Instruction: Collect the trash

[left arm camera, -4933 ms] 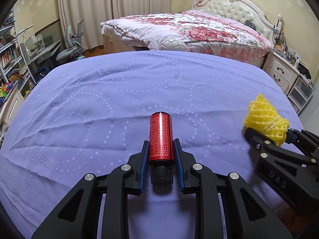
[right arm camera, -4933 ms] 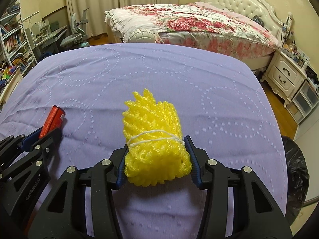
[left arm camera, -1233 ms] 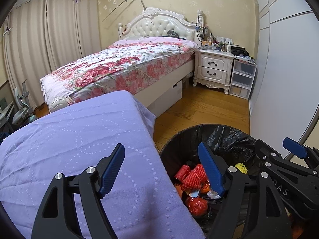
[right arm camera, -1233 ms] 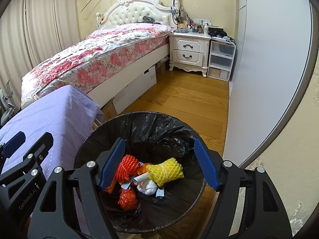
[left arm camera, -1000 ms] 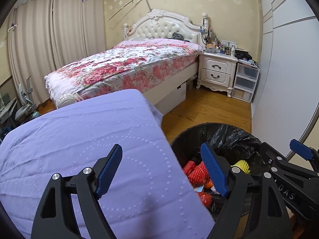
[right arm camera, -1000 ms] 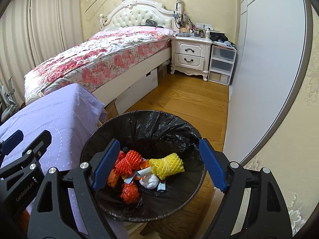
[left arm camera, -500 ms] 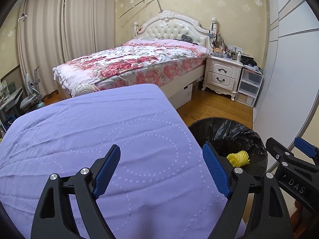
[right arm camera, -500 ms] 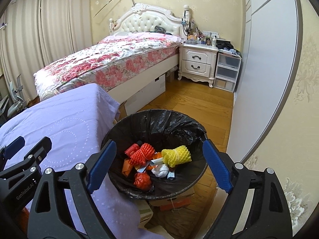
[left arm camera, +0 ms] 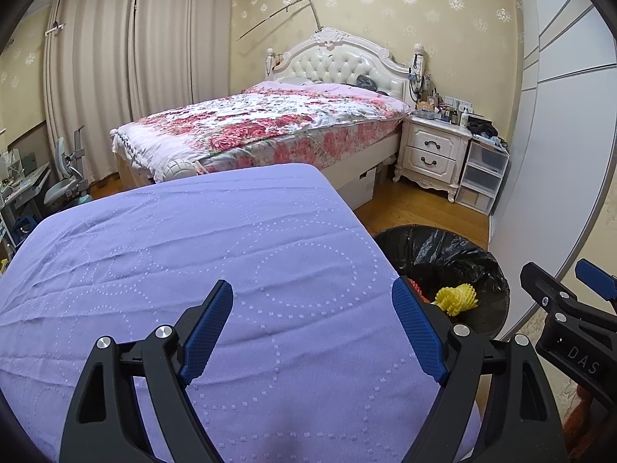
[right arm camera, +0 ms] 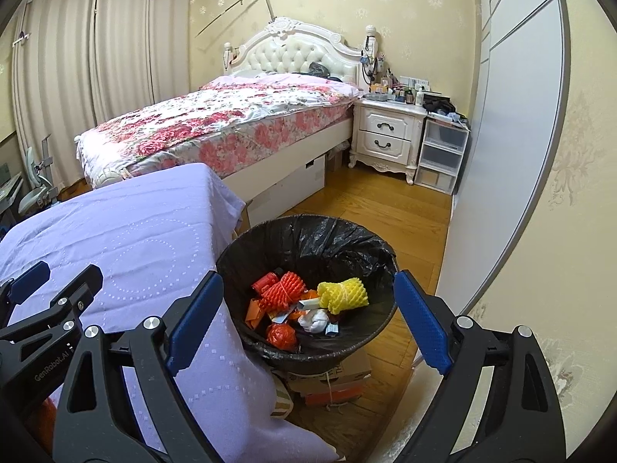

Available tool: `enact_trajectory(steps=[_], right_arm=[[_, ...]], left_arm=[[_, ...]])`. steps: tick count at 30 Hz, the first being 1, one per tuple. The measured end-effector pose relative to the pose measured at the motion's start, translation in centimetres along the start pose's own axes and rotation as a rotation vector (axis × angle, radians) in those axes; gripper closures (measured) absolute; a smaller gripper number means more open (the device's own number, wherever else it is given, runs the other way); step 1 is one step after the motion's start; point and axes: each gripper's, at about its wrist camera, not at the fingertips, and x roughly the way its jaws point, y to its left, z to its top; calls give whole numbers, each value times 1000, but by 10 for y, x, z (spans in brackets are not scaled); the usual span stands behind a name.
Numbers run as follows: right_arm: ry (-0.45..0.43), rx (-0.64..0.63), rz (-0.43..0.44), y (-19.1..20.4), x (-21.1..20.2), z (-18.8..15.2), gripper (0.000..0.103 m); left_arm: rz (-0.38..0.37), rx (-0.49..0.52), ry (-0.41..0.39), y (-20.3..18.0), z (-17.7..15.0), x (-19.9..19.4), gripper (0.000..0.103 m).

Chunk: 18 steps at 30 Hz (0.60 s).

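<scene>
A bin lined with a black bag [right arm camera: 339, 231] stands on the floor beside the purple-covered table [right arm camera: 127, 239]. Inside it lie the yellow foam net [right arm camera: 343, 290], an orange foam net [right arm camera: 283, 289], a red bottle [right arm camera: 265, 281] and small scraps. My right gripper [right arm camera: 308, 297] hangs open above the bin's near rim, nothing between its fingers. In the left wrist view my left gripper [left arm camera: 312, 308] is open and empty over the purple cloth [left arm camera: 193, 239]; the bin [left arm camera: 459, 250] with the yellow net [left arm camera: 457, 299] shows past the table's right edge.
A bed with a floral cover [left arm camera: 262, 127] stands behind the table, with a white nightstand [right arm camera: 387, 139] and plastic drawers [right arm camera: 441, 158] beside it. A grey-white wardrobe door [right arm camera: 513, 146] rises close to the right of the bin. Cardboard boxes [right arm camera: 331, 380] sit under the bin.
Both grippers have drawn back and risen, away from the bin. The left view has swung from the bin onto the purple table top. The right jaws stand a little wider.
</scene>
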Motion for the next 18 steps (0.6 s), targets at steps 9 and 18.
enact_trajectory(steps=[9, 18], right_arm=[[-8, -8, 2, 1, -10, -3, 15], [-8, -13, 5, 5, -11, -3, 15]], left_arm=[[1, -16, -7, 6, -2, -7, 21], [1, -17, -7, 7, -2, -8, 21]])
